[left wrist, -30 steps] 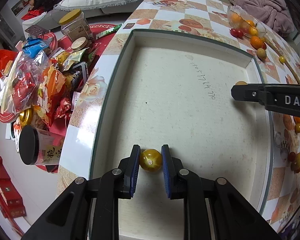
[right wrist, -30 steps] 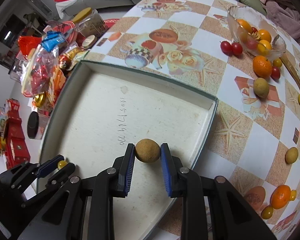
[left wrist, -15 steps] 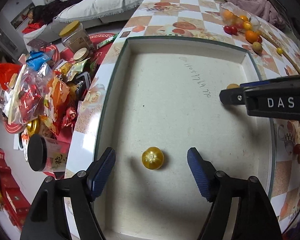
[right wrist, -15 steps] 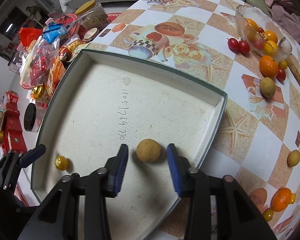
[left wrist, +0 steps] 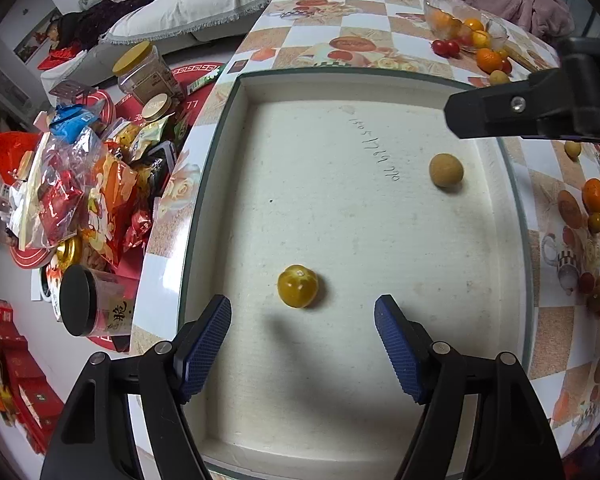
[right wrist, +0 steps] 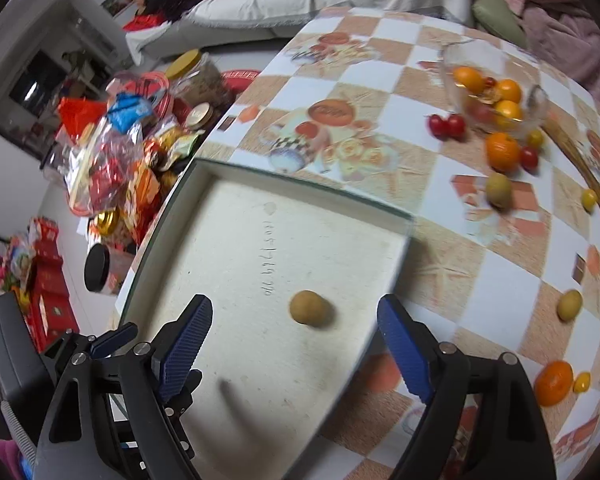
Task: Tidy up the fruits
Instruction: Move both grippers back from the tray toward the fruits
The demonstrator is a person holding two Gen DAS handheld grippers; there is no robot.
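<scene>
A shallow white tray (left wrist: 236, 128) with a green rim lies on the checked table. A yellow cherry tomato (left wrist: 297, 286) rests in it, just ahead of my open, empty left gripper (left wrist: 302, 344). A tan round fruit (left wrist: 445, 169) lies further right in the tray; it also shows in the right wrist view (right wrist: 309, 307), just ahead of my open, empty right gripper (right wrist: 294, 354). The right gripper's arm (left wrist: 540, 108) crosses the upper right of the left wrist view. The left gripper (right wrist: 112, 338) shows at the lower left of the right wrist view.
A glass bowl (right wrist: 496, 88) of oranges stands at the far right. Loose oranges (right wrist: 502, 151), red tomatoes (right wrist: 446, 125) and small yellow fruits (right wrist: 569, 305) lie scattered on the table. Snack bags (left wrist: 80, 184) and jars (left wrist: 144, 70) crowd the floor to the left.
Both grippers let go of their fruits, opened wide and pulled up and back. The tomato and the tan fruit stay in the tray.
</scene>
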